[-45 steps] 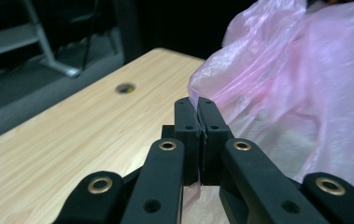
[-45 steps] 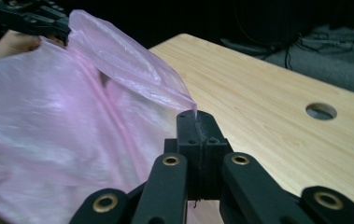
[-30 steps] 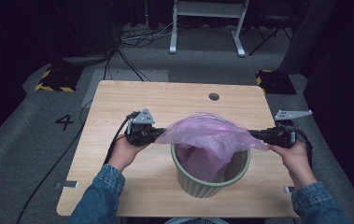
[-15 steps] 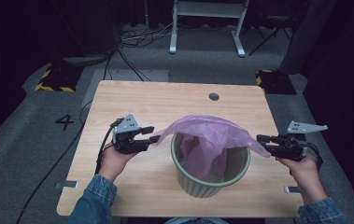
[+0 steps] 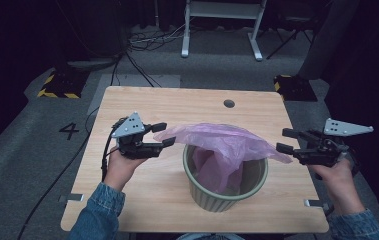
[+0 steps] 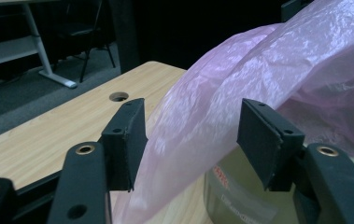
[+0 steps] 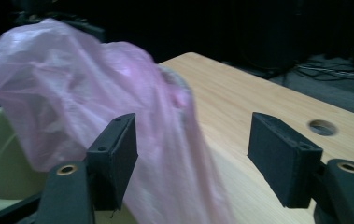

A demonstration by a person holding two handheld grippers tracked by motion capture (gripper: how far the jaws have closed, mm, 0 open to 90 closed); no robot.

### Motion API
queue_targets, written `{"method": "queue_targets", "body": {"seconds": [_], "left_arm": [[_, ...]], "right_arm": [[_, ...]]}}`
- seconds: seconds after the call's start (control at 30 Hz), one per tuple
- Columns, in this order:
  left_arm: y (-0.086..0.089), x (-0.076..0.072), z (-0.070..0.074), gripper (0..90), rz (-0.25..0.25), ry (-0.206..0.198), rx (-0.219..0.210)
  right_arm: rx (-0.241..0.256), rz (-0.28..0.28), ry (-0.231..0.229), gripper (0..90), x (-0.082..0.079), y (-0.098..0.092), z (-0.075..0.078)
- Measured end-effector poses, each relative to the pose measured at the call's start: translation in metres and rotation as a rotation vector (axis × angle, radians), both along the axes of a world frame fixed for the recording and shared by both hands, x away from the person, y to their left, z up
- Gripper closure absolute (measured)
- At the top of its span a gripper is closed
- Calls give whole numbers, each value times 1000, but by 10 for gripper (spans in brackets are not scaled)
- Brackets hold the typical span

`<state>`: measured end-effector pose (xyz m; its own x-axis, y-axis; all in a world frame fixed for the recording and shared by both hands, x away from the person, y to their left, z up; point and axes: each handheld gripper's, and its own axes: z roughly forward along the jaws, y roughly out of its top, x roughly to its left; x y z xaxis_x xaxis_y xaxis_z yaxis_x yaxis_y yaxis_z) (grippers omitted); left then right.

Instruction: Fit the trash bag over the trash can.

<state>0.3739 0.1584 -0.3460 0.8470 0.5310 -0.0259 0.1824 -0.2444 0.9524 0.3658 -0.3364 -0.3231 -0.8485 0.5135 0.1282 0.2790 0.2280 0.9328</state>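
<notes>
Both grippers have drawn apart over wooden table point(image 5: 142, 200), dark room.

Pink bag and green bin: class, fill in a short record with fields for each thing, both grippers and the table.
bag: pink plastic bag, partly inside the bin, its top draped out over the rim to both sides
bin: green bin, upright on the table
left gripper: open, jaws on either side of the bag's edge, not closed on it
right gripper: open, at the bag's right tip
table: wooden table, with a round hole near the far edge
</notes>
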Motion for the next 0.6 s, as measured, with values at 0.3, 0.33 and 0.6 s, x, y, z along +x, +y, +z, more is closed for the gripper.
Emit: {"method": "queue_targets", "body": {"seconds": [0.3, 0.33, 0.6], "left_arm": [[-17, 19, -2, 549, -97, 48, 67], [-19, 19, -2, 579, -109, 55, 74], [-23, 18, -4, 897, -157, 66, 111]], "right_arm": [[-77, 94, 48, 525, 5, 27, -9], [-90, 95, 41, 598, 4, 29, -9], [-121, 72, 43, 874, 2, 25, -2]]}}
